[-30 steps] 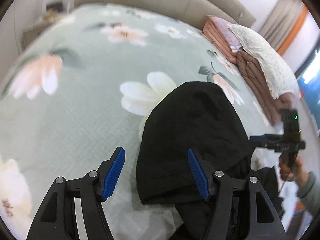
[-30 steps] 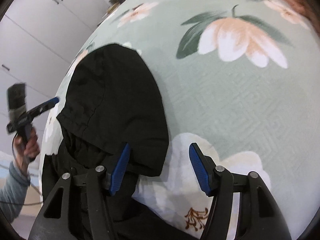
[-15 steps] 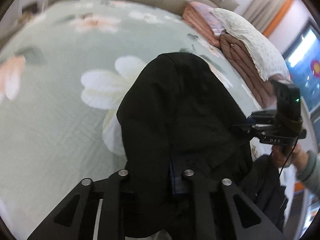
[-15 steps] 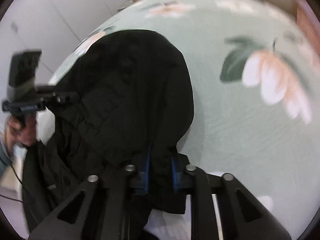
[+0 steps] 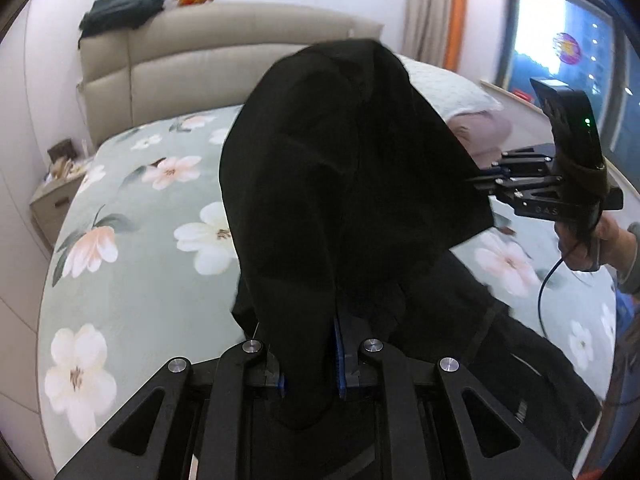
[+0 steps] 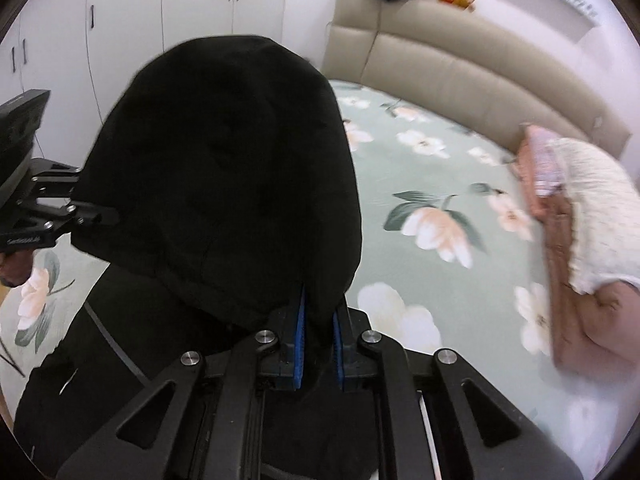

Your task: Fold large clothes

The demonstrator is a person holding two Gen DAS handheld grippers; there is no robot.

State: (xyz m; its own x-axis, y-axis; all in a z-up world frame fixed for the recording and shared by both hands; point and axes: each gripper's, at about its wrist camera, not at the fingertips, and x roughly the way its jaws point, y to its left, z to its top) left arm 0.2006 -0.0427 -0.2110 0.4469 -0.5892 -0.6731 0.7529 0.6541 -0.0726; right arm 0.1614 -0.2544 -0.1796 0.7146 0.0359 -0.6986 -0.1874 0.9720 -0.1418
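A black hooded jacket [image 5: 344,168] hangs in the air above the bed, its hood stretched between both grippers. My left gripper [image 5: 310,368] is shut on one edge of the hood, cloth pinched between its blue pads. My right gripper [image 6: 318,344] is shut on the opposite hood edge; the jacket [image 6: 224,168] fills the middle of its view. Each gripper shows in the other's view: the right one [image 5: 484,182] at the hood's right side, the left one [image 6: 108,216] at the hood's left side. The jacket's body droops below onto the bed.
The bed has a pale green floral cover [image 5: 132,240] and a beige padded headboard [image 6: 460,76]. Folded pink and brown bedding with a white pillow [image 6: 584,216] lies along the right side. White wardrobes [image 6: 160,20] stand at the left, a nightstand [image 5: 52,204] by the bed.
Both grippers went from open beside the hood to shut on its edges, then lifted the hood off the bed. The views tilted up toward the headboard.
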